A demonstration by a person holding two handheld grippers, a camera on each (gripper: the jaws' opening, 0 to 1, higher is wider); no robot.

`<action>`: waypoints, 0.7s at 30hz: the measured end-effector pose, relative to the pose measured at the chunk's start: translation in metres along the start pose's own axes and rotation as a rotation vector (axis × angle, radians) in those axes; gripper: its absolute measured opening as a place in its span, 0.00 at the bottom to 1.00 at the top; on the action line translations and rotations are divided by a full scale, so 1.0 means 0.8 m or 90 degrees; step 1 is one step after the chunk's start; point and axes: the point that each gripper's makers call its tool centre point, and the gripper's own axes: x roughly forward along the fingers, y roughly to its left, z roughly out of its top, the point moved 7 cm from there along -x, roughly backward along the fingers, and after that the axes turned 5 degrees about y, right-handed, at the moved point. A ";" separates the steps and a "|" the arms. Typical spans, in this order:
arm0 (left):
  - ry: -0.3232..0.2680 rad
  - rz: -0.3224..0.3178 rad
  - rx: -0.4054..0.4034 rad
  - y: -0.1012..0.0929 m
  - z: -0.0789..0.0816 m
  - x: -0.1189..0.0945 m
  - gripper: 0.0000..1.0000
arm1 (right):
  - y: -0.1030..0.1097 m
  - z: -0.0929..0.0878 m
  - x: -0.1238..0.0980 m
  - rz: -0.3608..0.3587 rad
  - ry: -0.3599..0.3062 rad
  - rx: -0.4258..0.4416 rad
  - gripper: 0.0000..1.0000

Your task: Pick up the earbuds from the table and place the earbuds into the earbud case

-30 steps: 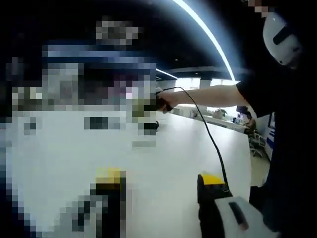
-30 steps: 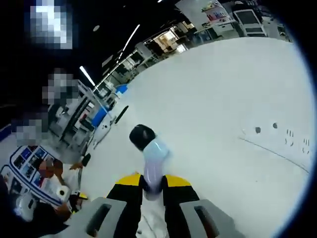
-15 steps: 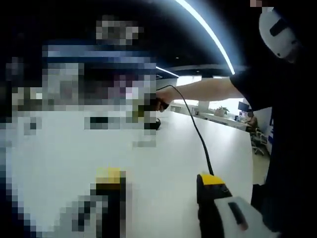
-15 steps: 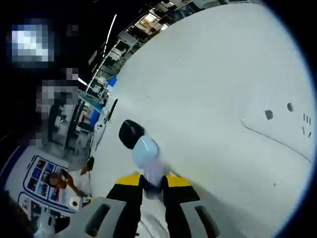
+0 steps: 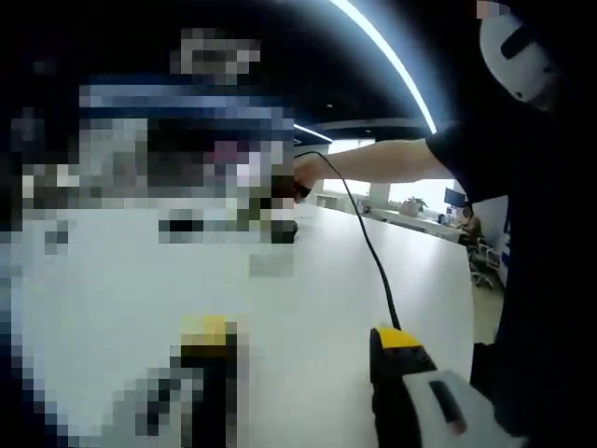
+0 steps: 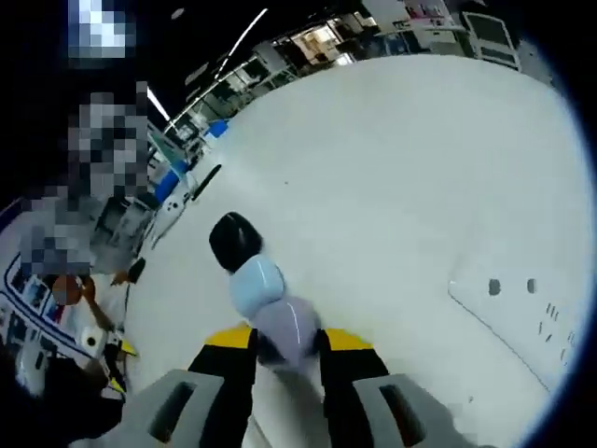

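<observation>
In the right gripper view my right gripper (image 6: 287, 338) is shut on a pale blue earbud case (image 6: 266, 303), held above the white table (image 6: 401, 177). The case's lid (image 6: 233, 241) stands open and shows a dark inside. In the left gripper view my left gripper (image 5: 298, 345) hovers low over the white table (image 5: 317, 289), open, with nothing between its yellow-tipped jaws. Far across that view, a person's arm (image 5: 382, 166) reaches in from the right, and its hand holds the right gripper (image 5: 284, 191) over a small dark object (image 5: 284, 231). I cannot make out any earbuds.
A black cable (image 5: 368, 247) runs from the far hand down toward my left gripper. Two small dark dots (image 6: 511, 287) and a thin line mark the table at the right. Desks, shelves and a seated person (image 6: 70, 294) lie beyond the table's left edge.
The right gripper view has tilted and swung while the case stays gripped. In the left gripper view the person's arm and hand have drifted slightly up and left.
</observation>
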 end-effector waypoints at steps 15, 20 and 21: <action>0.003 -0.001 0.005 -0.002 -0.001 0.000 0.58 | 0.039 -0.008 0.025 -0.178 0.077 -0.289 0.37; 0.002 -0.002 0.004 -0.002 0.000 0.000 0.58 | 0.038 -0.009 0.024 -0.185 0.095 -0.339 0.33; 0.001 -0.002 0.003 -0.002 0.000 0.000 0.58 | 0.038 -0.010 0.023 -0.182 0.108 -0.365 0.33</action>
